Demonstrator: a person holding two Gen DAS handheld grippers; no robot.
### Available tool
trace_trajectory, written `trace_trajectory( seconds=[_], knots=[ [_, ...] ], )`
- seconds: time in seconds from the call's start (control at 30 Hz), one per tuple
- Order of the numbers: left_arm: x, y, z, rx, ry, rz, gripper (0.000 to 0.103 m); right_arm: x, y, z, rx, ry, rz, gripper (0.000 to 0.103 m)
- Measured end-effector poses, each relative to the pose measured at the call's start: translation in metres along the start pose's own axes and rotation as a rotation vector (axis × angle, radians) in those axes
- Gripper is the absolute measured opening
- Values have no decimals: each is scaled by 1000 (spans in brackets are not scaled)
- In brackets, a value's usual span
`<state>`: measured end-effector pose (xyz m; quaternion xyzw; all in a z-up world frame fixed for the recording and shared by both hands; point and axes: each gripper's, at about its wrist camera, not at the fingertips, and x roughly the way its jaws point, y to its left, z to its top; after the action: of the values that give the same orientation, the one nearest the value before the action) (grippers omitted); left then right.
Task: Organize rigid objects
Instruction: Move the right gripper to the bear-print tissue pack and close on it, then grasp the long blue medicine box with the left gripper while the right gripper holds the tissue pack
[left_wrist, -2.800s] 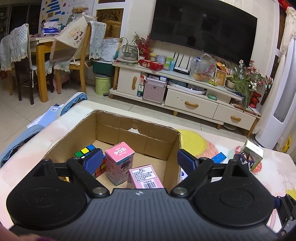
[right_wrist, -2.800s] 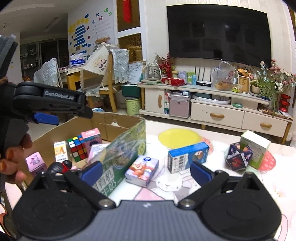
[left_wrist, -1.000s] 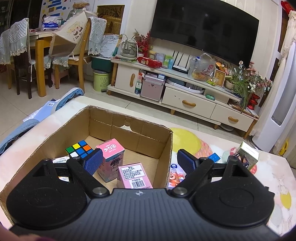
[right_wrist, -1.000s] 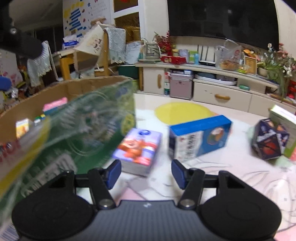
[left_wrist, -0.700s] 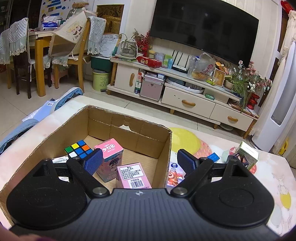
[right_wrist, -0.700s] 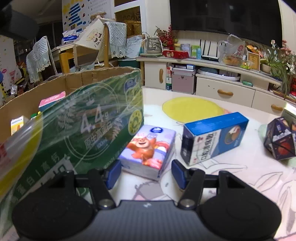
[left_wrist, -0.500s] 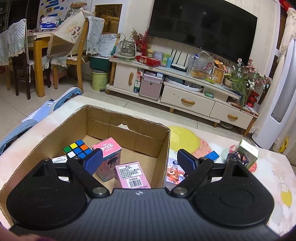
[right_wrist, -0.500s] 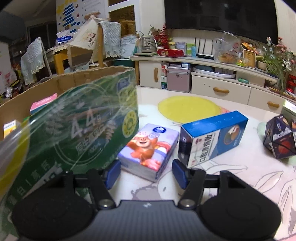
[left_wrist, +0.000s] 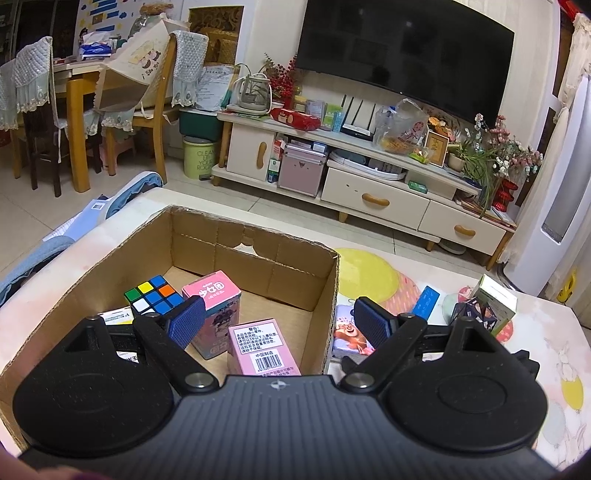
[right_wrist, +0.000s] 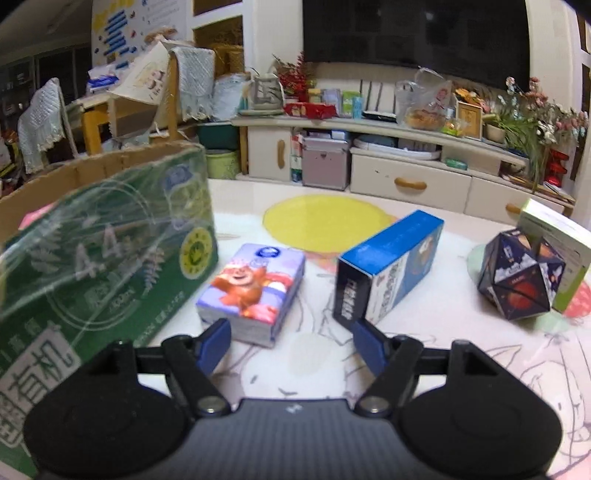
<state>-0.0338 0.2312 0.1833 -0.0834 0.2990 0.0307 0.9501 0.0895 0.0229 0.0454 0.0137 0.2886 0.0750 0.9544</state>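
Across the pale printed tabletop (right_wrist: 317, 354), the right gripper (right_wrist: 291, 341) — jaws just widened, empty — nears the purple cartoon-bear packet (right_wrist: 255, 291); a skewed approach could shove it against the green-printed cardboard box (right_wrist: 110, 258), while the left gripper (left_wrist: 279, 323) hangs spread and empty.

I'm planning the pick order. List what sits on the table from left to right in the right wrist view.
cardboard box → cartoon bear pack → blue box → dark faceted puzzle → white and green box

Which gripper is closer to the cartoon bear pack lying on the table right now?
Right. The right gripper hovers just short of the bear pack, jaws open, having just widened. The left gripper hangs over the cardboard box, the pack beyond its wall.
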Motion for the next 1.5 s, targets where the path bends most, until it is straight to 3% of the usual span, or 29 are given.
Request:
trace_trajectory(
  seconds=[0.17,0.37,0.47,0.5,0.77,0.93,1.17,1.33,1.5],
  knots=[
    [1,0,-1,11,6,2,103,7,11,5,-17,-3,19,73],
    [1,1,-1,10,7,-1,103,25,14,15,-11,21,-17,73],
    [2,-1,-2,16,12,-1,103,29,9,16,10,32,-10,63],
    [2,-2,-2,17,14,-1,103,28,9,15,4,31,-17,54],
    [4,-10,-3,48,19,-28,103,-7,-3,-9,-26,30,6,52],
    [6,-22,-8,97,10,-56,103,-44,-27,-32,-64,32,-26,52],
    [19,-55,-19,215,1,-86,103,-85,-89,-55,-19,31,-130,52],
    [37,-77,-26,255,3,-136,103,-96,-131,-61,51,29,-207,52],
    [64,-99,-36,336,11,-149,103,-95,-150,-58,95,34,-212,54]
  ],
)
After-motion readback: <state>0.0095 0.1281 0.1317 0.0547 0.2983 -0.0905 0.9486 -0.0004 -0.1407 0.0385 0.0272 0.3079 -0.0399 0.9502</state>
